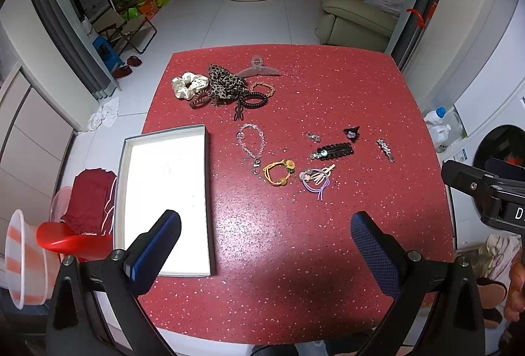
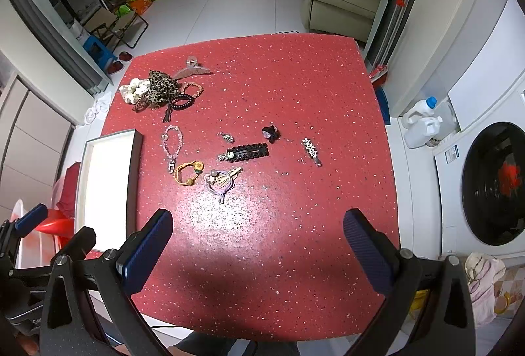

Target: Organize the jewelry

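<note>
We hold both tools low over the near edge of the red bench (image 1: 328, 86), and neither has anything between its fingers. The left hand-held gripper (image 1: 265, 244) is spread wide and empty; the right hand-held gripper (image 2: 257, 241) is likewise wide and empty.

The open white box (image 1: 167, 191) lies at the bench's left side, its long axis running away from us, and our left gripper's left finger overlaps its near corner in the left view. So the left hand is the nearer one to the box.

The loose small pieces lie ahead of us and apart from both grippers: the bead bracelet (image 2: 171, 145) just right of the box, the yellow hair tie (image 2: 188, 173) and the purple hair tie (image 2: 220, 182) nearest our fingers, the black hair clip (image 2: 247, 152) lying crosswise, left to right, and the star clip (image 2: 311, 150) off to the right, pointing roughly away from us. The scrunchie pile (image 2: 154, 91) sits far back on the left.

We judge that nothing is sorted yet: the box looks nearly empty. The purple tie lies straight ahead of the right gripper, which seems best placed for it.
</note>
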Action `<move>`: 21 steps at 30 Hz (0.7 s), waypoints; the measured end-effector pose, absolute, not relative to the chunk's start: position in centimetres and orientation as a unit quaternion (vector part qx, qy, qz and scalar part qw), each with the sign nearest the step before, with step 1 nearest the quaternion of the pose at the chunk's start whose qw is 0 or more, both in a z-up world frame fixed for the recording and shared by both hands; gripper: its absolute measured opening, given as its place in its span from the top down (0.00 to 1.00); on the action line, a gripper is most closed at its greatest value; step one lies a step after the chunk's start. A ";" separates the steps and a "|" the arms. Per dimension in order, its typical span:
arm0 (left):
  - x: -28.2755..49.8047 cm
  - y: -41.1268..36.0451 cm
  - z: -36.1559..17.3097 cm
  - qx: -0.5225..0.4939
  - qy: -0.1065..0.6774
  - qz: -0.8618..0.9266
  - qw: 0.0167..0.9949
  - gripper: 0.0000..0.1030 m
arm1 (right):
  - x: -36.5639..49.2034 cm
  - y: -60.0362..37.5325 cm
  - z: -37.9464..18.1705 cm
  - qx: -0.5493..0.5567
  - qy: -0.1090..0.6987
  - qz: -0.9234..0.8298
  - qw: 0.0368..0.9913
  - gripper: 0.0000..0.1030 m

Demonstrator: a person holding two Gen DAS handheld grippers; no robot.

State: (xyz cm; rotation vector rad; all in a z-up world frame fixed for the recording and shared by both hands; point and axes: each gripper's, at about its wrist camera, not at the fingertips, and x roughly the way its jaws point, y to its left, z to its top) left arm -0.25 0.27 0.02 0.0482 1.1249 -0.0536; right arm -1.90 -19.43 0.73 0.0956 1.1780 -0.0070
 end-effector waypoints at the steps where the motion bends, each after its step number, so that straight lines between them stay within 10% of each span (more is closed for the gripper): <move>1: -0.3 0.3 0.0 0.023 0.533 -0.025 0.846 0.00 | -1.9 -19.4 0.7 0.045 0.555 -0.003 0.831 0.00; 21: -0.7 0.6 0.1 0.024 0.530 -0.018 0.848 0.00 | -2.2 -19.4 0.4 0.044 0.556 0.000 0.830 0.00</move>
